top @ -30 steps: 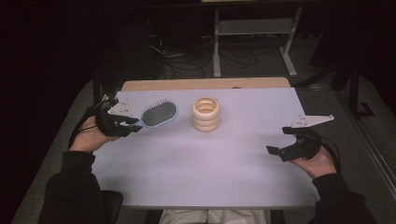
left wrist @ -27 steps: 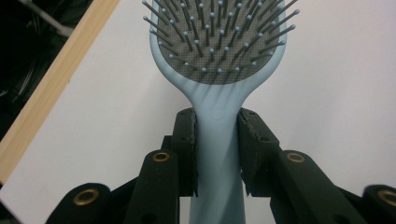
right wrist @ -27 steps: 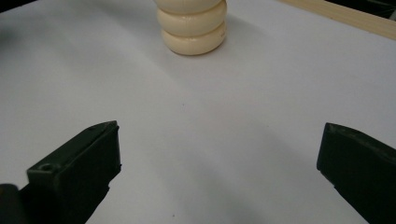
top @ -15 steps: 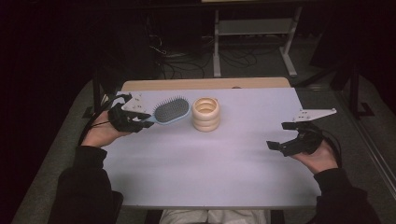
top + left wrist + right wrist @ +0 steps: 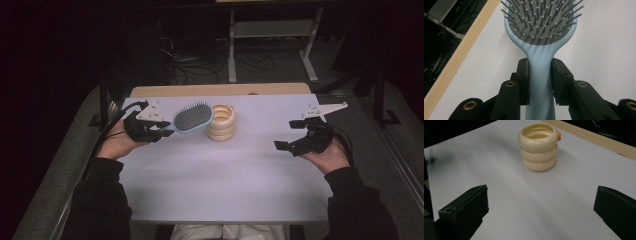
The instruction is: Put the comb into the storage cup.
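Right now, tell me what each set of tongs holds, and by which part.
The left tongs clamp the hairbrush by its handle, just below the head. The right tongs stand open, holding nothing.

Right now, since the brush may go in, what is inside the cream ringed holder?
The ringed holder shows a bare cream inner wall; its bottom is hidden by the rim.

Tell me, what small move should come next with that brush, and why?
Probably carry the brush a little further toward the cup. The left tool grips its handle, the head hangs beside the cup's rim, and the right tool waits open.
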`<state>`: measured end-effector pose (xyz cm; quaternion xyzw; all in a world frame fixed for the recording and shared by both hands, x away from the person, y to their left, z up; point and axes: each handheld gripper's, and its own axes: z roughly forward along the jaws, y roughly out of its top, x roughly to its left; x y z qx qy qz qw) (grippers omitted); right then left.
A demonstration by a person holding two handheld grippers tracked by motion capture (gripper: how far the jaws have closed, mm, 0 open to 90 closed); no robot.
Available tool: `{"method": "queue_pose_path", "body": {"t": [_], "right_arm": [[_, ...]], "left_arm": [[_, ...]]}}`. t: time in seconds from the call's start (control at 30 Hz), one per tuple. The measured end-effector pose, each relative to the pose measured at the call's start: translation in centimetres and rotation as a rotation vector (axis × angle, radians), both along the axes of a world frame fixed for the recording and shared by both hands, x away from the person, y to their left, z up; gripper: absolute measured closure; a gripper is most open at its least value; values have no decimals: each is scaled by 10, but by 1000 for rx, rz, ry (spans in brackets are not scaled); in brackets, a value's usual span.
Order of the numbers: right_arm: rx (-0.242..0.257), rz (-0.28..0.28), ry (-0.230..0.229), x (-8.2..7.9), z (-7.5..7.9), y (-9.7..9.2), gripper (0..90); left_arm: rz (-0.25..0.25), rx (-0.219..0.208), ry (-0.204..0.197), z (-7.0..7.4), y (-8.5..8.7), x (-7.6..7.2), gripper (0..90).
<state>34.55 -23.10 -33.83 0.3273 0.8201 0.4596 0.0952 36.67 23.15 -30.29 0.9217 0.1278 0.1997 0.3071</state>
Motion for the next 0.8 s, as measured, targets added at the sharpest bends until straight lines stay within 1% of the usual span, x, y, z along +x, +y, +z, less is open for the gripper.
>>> {"method": "queue_pose_path", "body": {"t": [0.07,0.2,0.23,0.3,0.37,0.4,0.47,0.6,0.7,0.8], "right_arm": [[-1,8,0,2,2,4,0],[4,25,-5,7,6,13,0],[6,33,-5,9,9,18,0],[6,39,-6,10,10,20,0],[11,47,-4,11,13,24,0],[21,55,-4,14,15,29,0],[26,57,-1,15,16,30,0],[35,68,1,20,19,40,0],[27,66,8,23,22,46,0],[31,61,15,25,25,49,0]], "left_arm": [[-3,-1,-8,0,-2,0,702],[-1,-18,-19,0,-7,1,702],[-6,-21,-22,-1,-8,1,702],[-10,-33,-22,-1,-9,1,702],[-14,-47,-28,-1,-12,1,702],[-19,-50,-28,-1,-13,1,702],[-22,-49,-33,-1,-17,1,702],[-24,-49,-51,-1,-23,2,702],[-23,-64,-54,-2,-26,3,702],[-18,-69,-56,-4,-29,4,702]]}}
